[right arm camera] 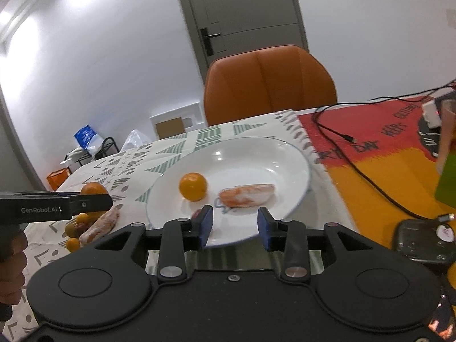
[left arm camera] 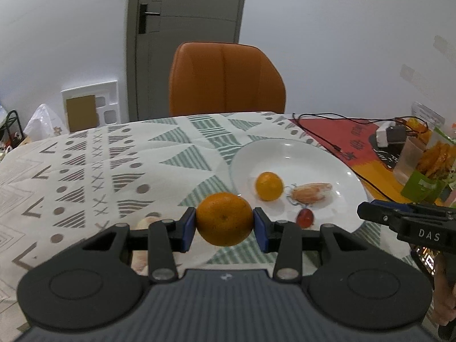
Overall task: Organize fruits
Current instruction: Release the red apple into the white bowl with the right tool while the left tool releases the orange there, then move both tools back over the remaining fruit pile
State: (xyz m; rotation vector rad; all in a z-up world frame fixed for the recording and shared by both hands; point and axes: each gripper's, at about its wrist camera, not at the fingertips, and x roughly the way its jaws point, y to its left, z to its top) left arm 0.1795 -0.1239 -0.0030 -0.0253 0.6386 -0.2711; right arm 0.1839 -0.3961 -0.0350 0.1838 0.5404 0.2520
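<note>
My left tongs (left arm camera: 224, 225) pinch an orange (left arm camera: 224, 218) short of the plate (left arm camera: 299, 154); right tongs (right arm camera: 234, 225) gape, seemingly empty. It could roll off.

So the plate (left arm camera: 296, 154) sits on the bench (left arm camera: 114, 154), with a small orange (left arm camera: 269, 186), a peeled piece (left arm camera: 312, 192) to its right and a cherry tomato (left arm camera: 305, 218) in it. Chair (left arm camera: 226, 79) behind the bench, loose fruit (right arm camera: 94, 228) left of the plate.
</note>
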